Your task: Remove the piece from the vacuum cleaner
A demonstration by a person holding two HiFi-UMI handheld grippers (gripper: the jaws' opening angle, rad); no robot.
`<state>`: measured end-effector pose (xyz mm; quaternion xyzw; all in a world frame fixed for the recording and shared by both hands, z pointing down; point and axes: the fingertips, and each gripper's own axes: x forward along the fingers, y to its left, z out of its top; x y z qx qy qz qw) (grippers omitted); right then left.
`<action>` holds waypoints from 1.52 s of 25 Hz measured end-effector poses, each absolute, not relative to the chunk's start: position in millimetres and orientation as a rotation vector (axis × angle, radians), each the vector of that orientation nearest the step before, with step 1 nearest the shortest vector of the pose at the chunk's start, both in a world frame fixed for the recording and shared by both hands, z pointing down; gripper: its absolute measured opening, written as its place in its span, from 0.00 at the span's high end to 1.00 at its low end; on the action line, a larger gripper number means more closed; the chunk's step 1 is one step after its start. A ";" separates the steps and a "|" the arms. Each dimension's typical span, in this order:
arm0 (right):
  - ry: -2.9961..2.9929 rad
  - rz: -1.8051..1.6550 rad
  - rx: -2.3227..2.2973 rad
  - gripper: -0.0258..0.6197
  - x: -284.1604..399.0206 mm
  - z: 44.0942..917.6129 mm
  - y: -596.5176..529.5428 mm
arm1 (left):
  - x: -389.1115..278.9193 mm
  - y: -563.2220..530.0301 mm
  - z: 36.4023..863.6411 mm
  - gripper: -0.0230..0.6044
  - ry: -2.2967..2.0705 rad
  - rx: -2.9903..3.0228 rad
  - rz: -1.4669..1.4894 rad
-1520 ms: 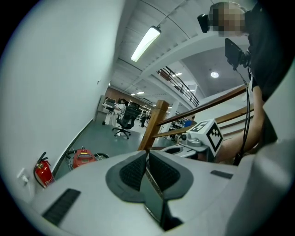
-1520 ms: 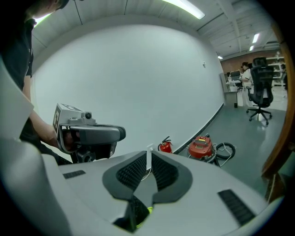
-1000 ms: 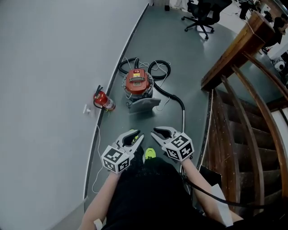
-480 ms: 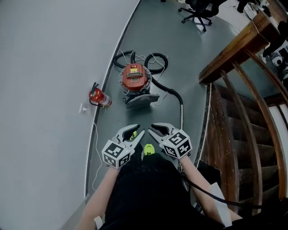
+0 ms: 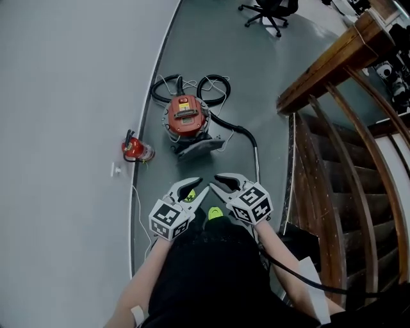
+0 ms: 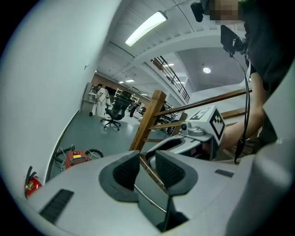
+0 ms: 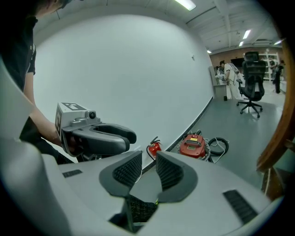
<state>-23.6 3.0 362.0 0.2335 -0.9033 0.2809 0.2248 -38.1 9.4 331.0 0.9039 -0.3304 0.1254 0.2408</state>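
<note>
A red canister vacuum cleaner (image 5: 186, 117) stands on the grey floor by the curved white wall, with its black hose (image 5: 213, 84) coiled behind it. A grey floor nozzle (image 5: 200, 147) lies in front of it, and a thin tube (image 5: 257, 165) runs from it toward me. The vacuum also shows small in the left gripper view (image 6: 76, 158) and the right gripper view (image 7: 192, 144). Both grippers hover at waist height, well short of the vacuum. My left gripper (image 5: 198, 186) (image 6: 147, 161) is open and empty. My right gripper (image 5: 216, 183) (image 7: 148, 163) is opening, with nothing between its jaws.
A red fire extinguisher (image 5: 136, 149) stands against the wall left of the vacuum. A wooden staircase with a railing (image 5: 333, 61) fills the right side. A black office chair (image 5: 266, 9) is far down the hall. My neon shoes (image 5: 214, 213) show below the grippers.
The view has shifted forward, so the vacuum sits lower and nearer in the head view. Both grippers stay side by side in front of me, their jaws a little wider apart.
</note>
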 end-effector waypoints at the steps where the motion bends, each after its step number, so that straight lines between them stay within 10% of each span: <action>1: -2.487 0.781 0.652 0.82 -25.8 363.2 0.3 | -39.6 6.1 332.3 0.80 -0.895 2.474 0.345; 38: -2.424 0.719 0.471 0.75 -24.8 508.1 -74.6 | -38.8 -70.0 478.3 0.80 -0.948 2.459 0.572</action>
